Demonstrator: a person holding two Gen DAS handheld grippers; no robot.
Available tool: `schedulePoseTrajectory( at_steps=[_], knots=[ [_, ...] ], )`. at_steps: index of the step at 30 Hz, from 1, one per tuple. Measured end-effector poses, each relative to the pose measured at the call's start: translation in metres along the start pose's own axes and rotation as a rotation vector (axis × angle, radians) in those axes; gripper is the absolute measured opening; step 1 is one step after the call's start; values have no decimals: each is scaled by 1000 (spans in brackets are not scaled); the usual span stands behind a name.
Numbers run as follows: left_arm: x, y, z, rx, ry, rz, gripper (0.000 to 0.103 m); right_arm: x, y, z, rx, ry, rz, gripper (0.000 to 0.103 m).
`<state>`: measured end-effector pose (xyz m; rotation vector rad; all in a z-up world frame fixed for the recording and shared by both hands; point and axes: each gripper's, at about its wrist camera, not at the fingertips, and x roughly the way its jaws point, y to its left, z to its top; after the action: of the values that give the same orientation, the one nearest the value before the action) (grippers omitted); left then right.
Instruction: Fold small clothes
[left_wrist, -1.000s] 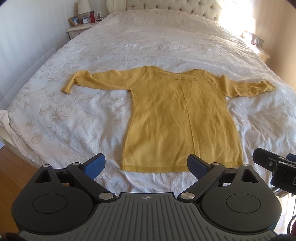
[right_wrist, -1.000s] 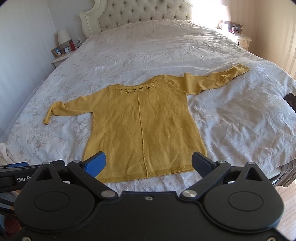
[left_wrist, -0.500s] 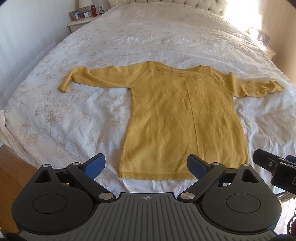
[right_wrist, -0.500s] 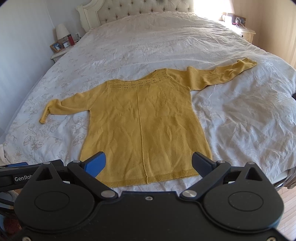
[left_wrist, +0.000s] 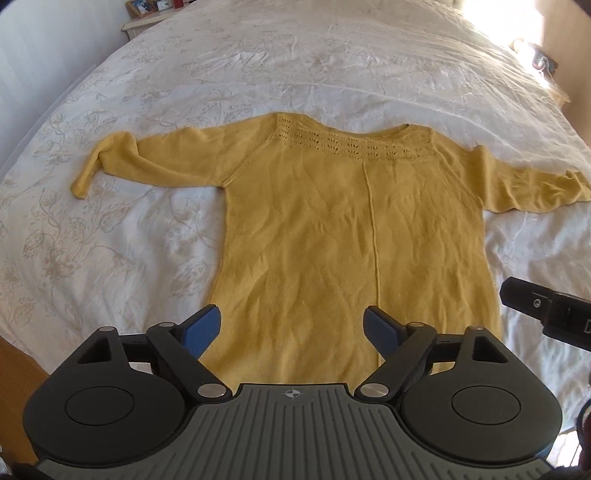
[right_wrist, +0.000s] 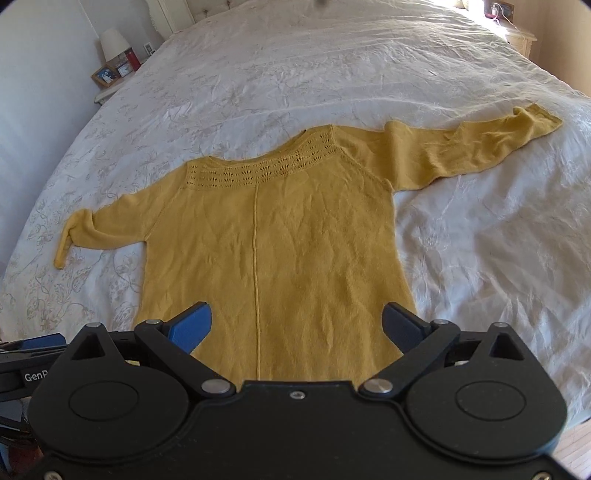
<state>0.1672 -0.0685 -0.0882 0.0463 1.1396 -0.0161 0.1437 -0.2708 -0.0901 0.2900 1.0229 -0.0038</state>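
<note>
A mustard-yellow knit sweater (left_wrist: 351, 229) lies flat on the white bedspread (left_wrist: 110, 240), sleeves spread to both sides, lace yoke at the far end. My left gripper (left_wrist: 291, 326) hovers over the sweater's lower left part, its jaws closing with only the cloth below showing between the blue pads. In the right wrist view the same sweater (right_wrist: 273, 243) fills the middle, and my right gripper (right_wrist: 297, 325) hangs open above its lower hem area, holding nothing. The hem itself is hidden behind both gripper bodies. The right gripper's black body (left_wrist: 546, 306) shows at the right edge of the left wrist view.
A nightstand (right_wrist: 110, 79) with a lamp, picture frames and a red can stands at the bed's far left. Another nightstand (right_wrist: 517, 35) sits at the far right in strong sunlight. Wooden floor (left_wrist: 14, 354) shows by the bed's near left corner.
Both grippers have moved forward and down toward the sweater, which now looks larger. The hem has slipped behind the gripper bodies. The left jaws stand slightly narrower.
</note>
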Motion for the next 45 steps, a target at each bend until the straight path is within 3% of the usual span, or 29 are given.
schedulePoseTrajectory(
  at_steps=[3,5,10,12,21,27,39,45],
  knots=[
    [12,-10,13,2,2,9,79,17,-12,19,-27,-3,20,96],
    [20,-15,21,7,-7,17,68,30,-19,30,-43,4,28,85],
    [37,-24,41,6,-41,66,59,66,-29,50,-95,51,43,65],
    [42,-26,48,10,-56,90,59,77,-28,56,-115,59,42,62],
    [73,-17,83,40,-109,42,56,104,-24,76,-76,36,104,62],
    [119,-9,118,56,-63,-82,56,118,-15,96,-59,17,77,62],
    [195,-10,198,42,-82,-54,56,194,6,148,-117,40,69,62],
    [243,-18,216,64,-57,-40,56,238,7,168,-131,38,58,62]
  ],
)
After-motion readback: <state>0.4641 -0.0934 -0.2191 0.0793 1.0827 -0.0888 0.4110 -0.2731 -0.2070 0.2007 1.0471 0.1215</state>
